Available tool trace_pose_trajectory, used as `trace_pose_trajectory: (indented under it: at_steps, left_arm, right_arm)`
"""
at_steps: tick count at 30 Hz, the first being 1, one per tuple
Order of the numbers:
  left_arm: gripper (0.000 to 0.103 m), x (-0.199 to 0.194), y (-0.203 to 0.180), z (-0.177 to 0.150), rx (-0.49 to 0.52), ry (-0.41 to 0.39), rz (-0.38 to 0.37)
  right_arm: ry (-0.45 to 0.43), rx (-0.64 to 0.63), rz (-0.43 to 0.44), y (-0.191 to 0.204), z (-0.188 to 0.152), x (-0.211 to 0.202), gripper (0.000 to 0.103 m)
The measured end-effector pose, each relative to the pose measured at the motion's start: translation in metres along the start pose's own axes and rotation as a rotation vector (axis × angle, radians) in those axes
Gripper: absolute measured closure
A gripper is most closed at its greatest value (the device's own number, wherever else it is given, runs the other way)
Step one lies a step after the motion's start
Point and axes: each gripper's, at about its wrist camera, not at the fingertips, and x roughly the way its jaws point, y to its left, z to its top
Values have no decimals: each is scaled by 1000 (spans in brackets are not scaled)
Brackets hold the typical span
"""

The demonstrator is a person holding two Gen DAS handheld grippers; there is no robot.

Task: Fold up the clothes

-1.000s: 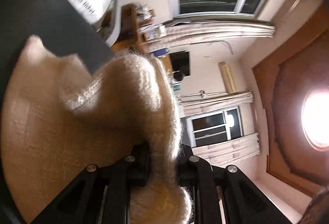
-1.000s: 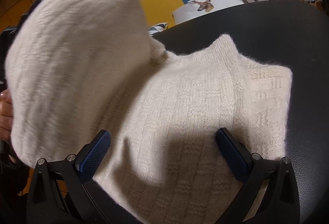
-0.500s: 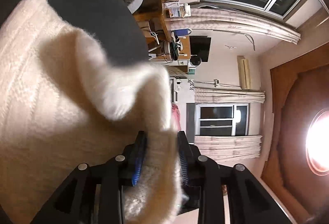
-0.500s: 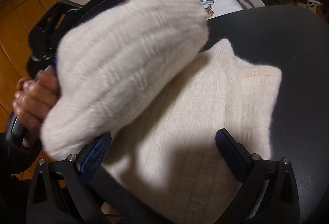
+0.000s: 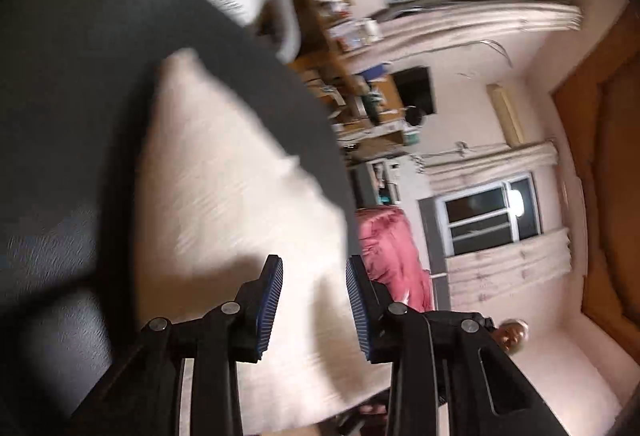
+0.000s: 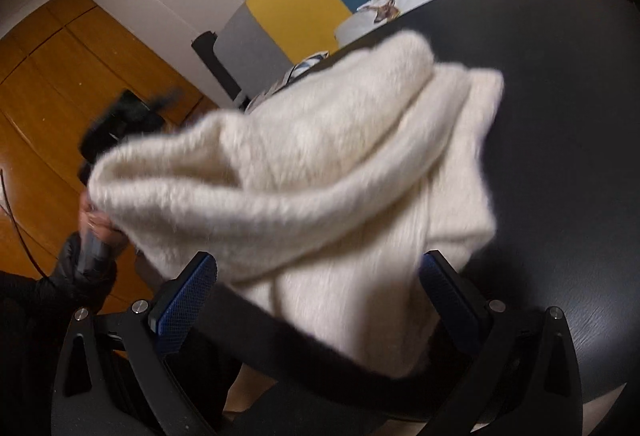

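Since a second ago your left gripper (image 5: pixel 314 300) has let go of the fluffy cream knitted sweater (image 6: pixel 340 172); its fingers have just been opening and now stand apart with nothing pinched. That sweater lies folded over itself on the round black counter (image 6: pixel 560 116). Your right gripper (image 6: pixel 320 300) stays spread wide, straddling the sweater's near edge.

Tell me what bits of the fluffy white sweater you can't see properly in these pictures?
- Left wrist view: the sweater is smeared by motion blur; its knit is unreadable.
- Right wrist view: the folded-over flap hides the layers beneath.
- Right wrist view: the sweater's near edge drops behind the black table rim.
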Motion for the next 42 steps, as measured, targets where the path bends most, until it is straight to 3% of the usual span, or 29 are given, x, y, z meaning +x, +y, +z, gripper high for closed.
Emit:
trace_pose_trajectory:
  at_steps: [2,7,12,15,19,21,25,28,31,33,39,42]
  left_arm:
    - [71,-2,12,-13,-18,-17,-34]
    - [71,-5,14,-33,29,0,-8]
    - [71,-31,35,-47,-19,-8,-25]
    - [71,-48,32,-47,3,-15,-28]
    - [71,-64,14,-31,137,-22,17]
    - [71,-60,4,-20,190,-20,36]
    - [71,-48,-10,-11,236,-3,47]
    - [71,-43,-15,-15,256,11,35]
    - [71,-37,-24,-29,310,40,24]
    - [71,-32,-24,-37,329,74,22]
    - [71,-19,-21,-53,352,143,30]
    - [71,-21,-19,-54,333,140,23]
  right_arm:
    - [-5,-10,-4,4,0,4,0]
    - [40,-22,19,22,9,31,0]
    - [93,-88,49,53,0,62,0]
    - [112,-97,1,57,-8,48,0]
    - [150,-174,-113,73,-20,9,0]
    - [143,-234,-105,92,-21,-13,0]
    - [51,-338,17,125,-9,-45,0]
    - [-15,-161,125,119,19,-39,0]
    - [8,56,45,87,24,-40,0]
    - [8,191,44,56,23,-35,0]
    - [-123,336,104,14,32,-24,0]
    - [-115,382,90,10,41,-7,0]
